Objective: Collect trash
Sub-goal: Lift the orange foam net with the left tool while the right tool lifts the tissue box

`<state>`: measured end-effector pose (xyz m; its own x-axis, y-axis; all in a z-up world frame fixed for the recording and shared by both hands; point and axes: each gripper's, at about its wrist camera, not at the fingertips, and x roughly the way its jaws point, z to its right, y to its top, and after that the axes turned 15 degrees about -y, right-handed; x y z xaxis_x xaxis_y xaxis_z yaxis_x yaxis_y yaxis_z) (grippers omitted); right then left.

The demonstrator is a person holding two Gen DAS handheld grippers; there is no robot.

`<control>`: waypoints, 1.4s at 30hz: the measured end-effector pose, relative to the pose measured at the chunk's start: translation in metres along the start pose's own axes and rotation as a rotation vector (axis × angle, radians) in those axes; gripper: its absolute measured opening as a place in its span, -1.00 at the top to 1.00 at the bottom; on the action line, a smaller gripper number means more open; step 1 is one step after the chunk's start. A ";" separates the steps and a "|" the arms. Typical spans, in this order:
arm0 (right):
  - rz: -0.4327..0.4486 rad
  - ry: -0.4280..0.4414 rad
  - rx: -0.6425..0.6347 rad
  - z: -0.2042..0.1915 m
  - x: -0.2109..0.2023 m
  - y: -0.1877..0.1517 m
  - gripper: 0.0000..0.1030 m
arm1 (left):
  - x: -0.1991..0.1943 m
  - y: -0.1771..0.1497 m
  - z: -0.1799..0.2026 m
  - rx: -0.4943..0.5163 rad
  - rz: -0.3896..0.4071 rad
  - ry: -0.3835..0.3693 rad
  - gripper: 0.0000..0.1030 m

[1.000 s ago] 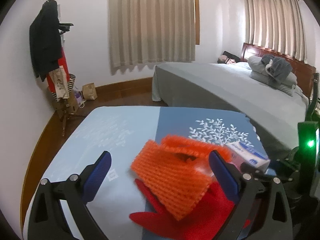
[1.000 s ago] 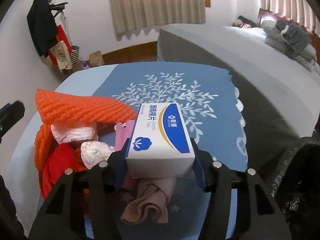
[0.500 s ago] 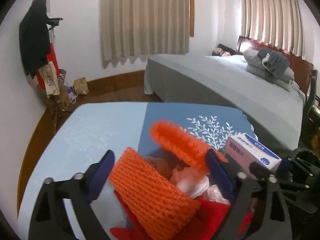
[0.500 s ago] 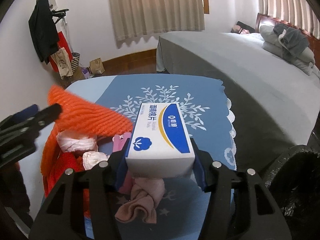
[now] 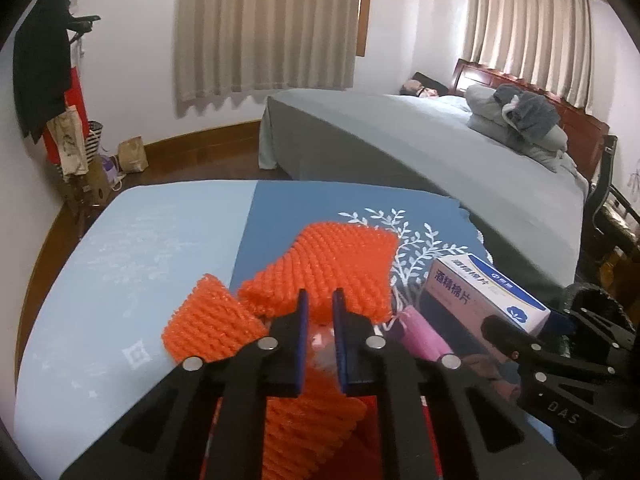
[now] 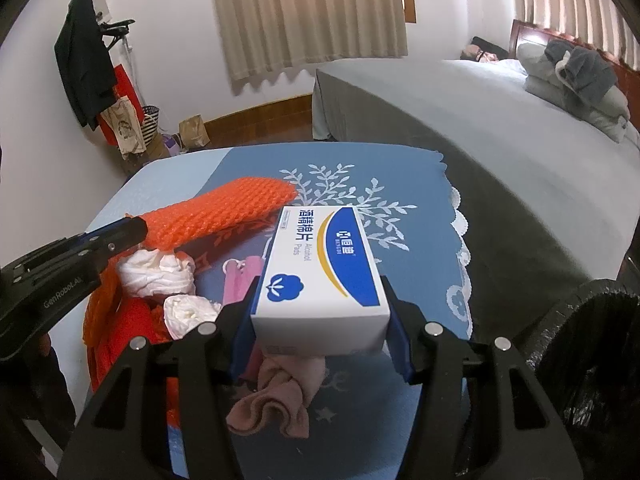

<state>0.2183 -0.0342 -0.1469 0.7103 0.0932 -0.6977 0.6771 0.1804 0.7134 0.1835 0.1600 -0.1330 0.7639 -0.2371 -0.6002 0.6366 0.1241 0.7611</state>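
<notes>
White-and-blue box (image 6: 320,276) printed "Alcohol Pads" sits clamped in the right gripper (image 6: 320,344) above the table (image 6: 400,184), while the left gripper (image 5: 319,312), jaws just closing, pinches orange foam netting (image 5: 332,264).

A bedroom in a home.

A wide bed (image 6: 460,120) with grey cover and wooden headboard (image 5: 532,92) stands under beige curtains (image 5: 268,24); folded bedding (image 6: 576,76) lies on it, a coat rack (image 6: 86,52) with clothes and bags stands by the white wall, on a wooden floor (image 5: 192,168).
</notes>
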 end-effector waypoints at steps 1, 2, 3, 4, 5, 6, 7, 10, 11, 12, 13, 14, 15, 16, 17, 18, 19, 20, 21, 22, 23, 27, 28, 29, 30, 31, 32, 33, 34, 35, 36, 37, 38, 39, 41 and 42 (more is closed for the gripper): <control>0.002 0.001 0.001 0.001 0.000 0.000 -0.05 | -0.002 0.000 0.000 -0.001 0.003 -0.004 0.77; 0.004 0.000 0.003 0.002 -0.001 0.001 -0.05 | -0.003 0.001 0.000 -0.003 0.006 -0.007 0.77; 0.006 -0.001 0.005 0.003 -0.001 0.002 -0.05 | -0.005 0.003 -0.001 -0.007 0.012 -0.010 0.76; 0.008 -0.001 0.008 0.004 0.000 0.003 -0.05 | -0.007 0.006 -0.002 -0.009 0.020 -0.010 0.63; 0.009 -0.002 0.009 0.004 0.000 0.004 -0.05 | -0.008 0.008 -0.002 -0.009 0.023 -0.014 0.51; 0.010 -0.003 0.009 0.005 0.001 0.005 -0.05 | -0.010 0.012 -0.003 -0.007 0.034 -0.016 0.20; 0.012 -0.004 0.010 0.005 0.002 0.007 -0.05 | -0.010 0.015 -0.003 -0.005 0.041 -0.015 0.03; 0.019 -0.005 0.016 0.007 0.004 0.012 -0.05 | -0.005 0.024 -0.002 0.004 0.048 -0.014 -0.30; 0.021 -0.006 0.017 0.007 0.005 0.013 -0.05 | -0.001 0.026 -0.003 0.005 0.045 -0.008 -0.38; 0.023 -0.006 0.018 0.007 0.006 0.014 -0.05 | 0.004 0.029 -0.004 0.005 0.038 0.000 -0.42; 0.024 -0.007 0.020 0.007 0.007 0.016 -0.05 | 0.009 0.030 -0.006 0.002 0.028 0.005 -0.43; 0.024 -0.007 0.020 0.007 0.009 0.017 -0.05 | 0.015 0.031 -0.009 -0.003 0.013 0.010 -0.46; 0.023 -0.007 0.020 0.007 0.010 0.018 -0.05 | 0.025 0.031 -0.013 -0.016 -0.020 0.014 -0.47; 0.022 -0.006 0.020 0.007 0.011 0.018 -0.05 | 0.029 0.029 -0.015 -0.023 -0.035 0.015 -0.47; 0.021 -0.006 0.020 0.007 0.011 0.019 -0.05 | 0.035 0.027 -0.017 -0.028 -0.051 0.014 -0.47; 0.018 -0.005 0.020 0.007 0.013 0.019 -0.05 | 0.042 0.023 -0.018 -0.033 -0.076 0.009 -0.47; 0.016 -0.005 0.020 0.007 0.014 0.018 -0.05 | 0.046 0.022 -0.019 -0.033 -0.087 0.005 -0.47; 0.013 -0.005 0.020 0.006 0.015 0.018 -0.05 | 0.050 0.020 -0.018 -0.028 -0.098 0.001 -0.47; 0.008 -0.004 0.022 0.006 0.017 0.017 -0.05 | 0.053 0.017 -0.017 -0.017 -0.108 -0.003 -0.47; 0.004 -0.003 0.023 0.005 0.018 0.017 -0.05 | 0.056 0.014 -0.016 -0.007 -0.115 -0.009 -0.40; 0.001 -0.003 0.025 0.005 0.019 0.016 -0.05 | 0.058 0.013 -0.015 -0.003 -0.119 -0.013 -0.31; -0.011 0.000 0.028 0.004 0.023 0.014 -0.05 | 0.064 0.008 -0.013 0.011 -0.141 -0.048 0.31; -0.012 0.000 0.028 0.004 0.023 0.013 -0.05 | 0.064 0.008 -0.013 0.009 -0.143 -0.057 0.39; -0.013 -0.001 0.030 0.005 0.023 0.013 -0.05 | 0.063 0.007 -0.011 0.012 -0.139 -0.060 0.41; -0.013 -0.001 0.032 0.006 0.023 0.014 -0.05 | 0.062 0.007 -0.010 0.017 -0.131 -0.064 0.45; -0.013 -0.002 0.035 0.007 0.023 0.013 -0.05 | 0.060 0.007 -0.009 0.018 -0.124 -0.072 0.48; -0.013 -0.002 0.036 0.008 0.023 0.014 -0.05 | 0.059 0.008 -0.009 0.014 -0.119 -0.078 0.49; -0.012 -0.003 0.039 0.009 0.022 0.014 -0.05 | 0.056 0.009 -0.009 0.005 -0.103 -0.085 0.51; -0.011 -0.003 0.040 0.009 0.021 0.016 -0.05 | 0.053 0.010 -0.009 0.002 -0.091 -0.087 0.51; -0.008 -0.003 0.043 0.010 0.019 0.016 -0.05 | 0.050 0.011 -0.009 0.000 -0.079 -0.088 0.51; -0.006 -0.004 0.045 0.010 0.018 0.017 -0.05 | 0.045 0.014 -0.008 0.001 -0.062 -0.096 0.51; -0.001 -0.004 0.048 0.012 0.016 0.018 -0.05 | 0.039 0.016 -0.006 0.000 -0.047 -0.107 0.51; 0.003 -0.005 0.053 0.013 0.014 0.019 -0.05 | 0.036 0.020 -0.005 0.002 -0.034 -0.116 0.51; 0.006 -0.004 0.057 0.014 0.013 0.019 -0.05 | 0.028 0.024 -0.002 0.008 -0.015 -0.125 0.51; 0.018 -0.003 0.067 0.017 0.006 0.020 -0.05 | 0.018 0.029 0.002 0.017 0.006 -0.132 0.51; 0.029 -0.003 0.072 0.019 0.001 0.021 -0.05 | 0.012 0.032 0.005 0.022 0.019 -0.137 0.51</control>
<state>0.2372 -0.0493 -0.1315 0.7306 0.0941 -0.6763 0.6680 0.1064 0.7365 0.2128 0.1560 -0.1143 0.7533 -0.3647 -0.5472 0.6182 0.1089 0.7784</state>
